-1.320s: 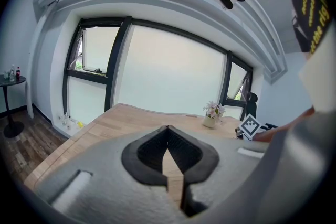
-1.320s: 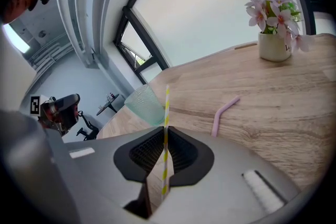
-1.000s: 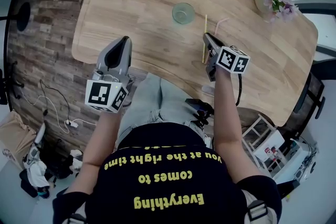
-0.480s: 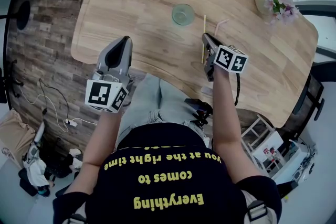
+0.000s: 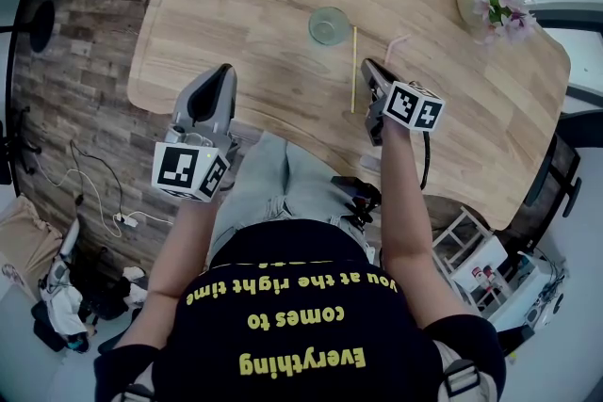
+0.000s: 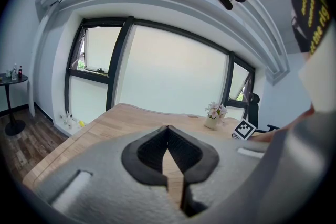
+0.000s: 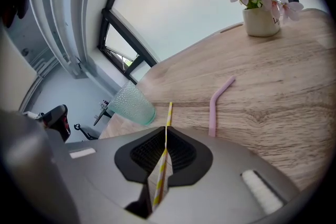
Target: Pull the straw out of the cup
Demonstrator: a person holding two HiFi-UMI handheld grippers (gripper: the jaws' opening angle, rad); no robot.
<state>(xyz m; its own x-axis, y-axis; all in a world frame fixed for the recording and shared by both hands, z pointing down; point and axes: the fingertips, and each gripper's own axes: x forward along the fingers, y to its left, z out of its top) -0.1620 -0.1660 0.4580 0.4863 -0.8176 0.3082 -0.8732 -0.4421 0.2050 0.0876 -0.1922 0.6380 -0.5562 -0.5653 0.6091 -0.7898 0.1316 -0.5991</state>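
Observation:
A clear, textured glass cup point(image 5: 329, 24) point(image 7: 131, 105) stands on the wooden table point(image 5: 254, 5) with no straw in it. My right gripper point(image 5: 369, 67) point(image 7: 167, 134) is low over the table, right of the cup. A yellow-striped straw point(image 5: 354, 71) point(image 7: 169, 113) runs between its jaws, which have just been closing and now pinch it; the straw's tip points toward the cup. My left gripper point(image 5: 224, 71) point(image 6: 168, 128) hovers at the table's near edge, shut and empty.
A pink bent straw point(image 5: 396, 42) point(image 7: 216, 105) lies on the table just beyond the right gripper. A small vase of flowers point(image 5: 495, 3) point(image 7: 260, 18) stands at the far right. The table's rounded edge drops to a wood floor on the left.
In the head view the yellow straw has shifted a little to the left, toward the cup. Neither hand has moved.

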